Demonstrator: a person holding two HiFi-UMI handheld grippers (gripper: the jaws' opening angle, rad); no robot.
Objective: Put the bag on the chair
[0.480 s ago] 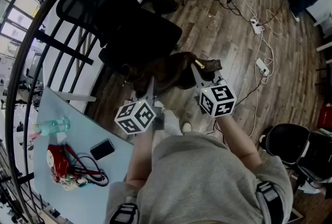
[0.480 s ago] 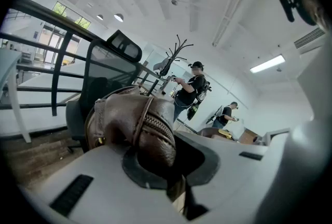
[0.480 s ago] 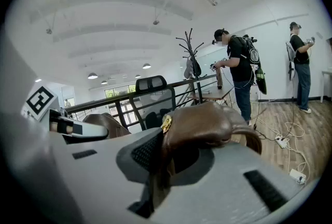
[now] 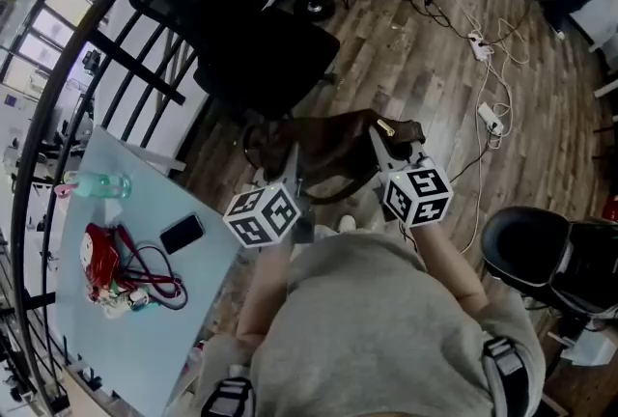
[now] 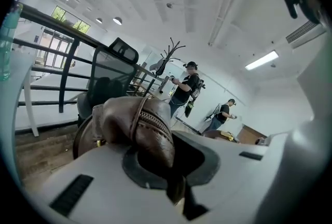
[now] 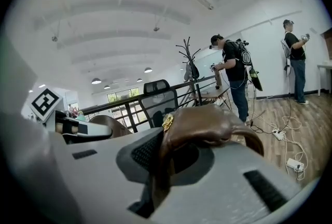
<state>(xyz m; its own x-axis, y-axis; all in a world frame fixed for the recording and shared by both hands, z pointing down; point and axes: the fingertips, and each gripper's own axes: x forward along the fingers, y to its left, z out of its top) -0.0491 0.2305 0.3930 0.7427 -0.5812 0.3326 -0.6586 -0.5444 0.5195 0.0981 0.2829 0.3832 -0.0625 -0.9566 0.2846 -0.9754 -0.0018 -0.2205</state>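
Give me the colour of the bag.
Dark brown bag, clearest in the left gripper view.

The chair is cut off at the picture's far edge. The near side of the bag hides behind the left gripper and right gripper.

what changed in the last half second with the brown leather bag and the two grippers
Barely anything: the brown leather bag sits slightly lower in the head view, whose camera shifted too. Unchanged: left gripper and right gripper clamp the bag, held just short of the black office chair.
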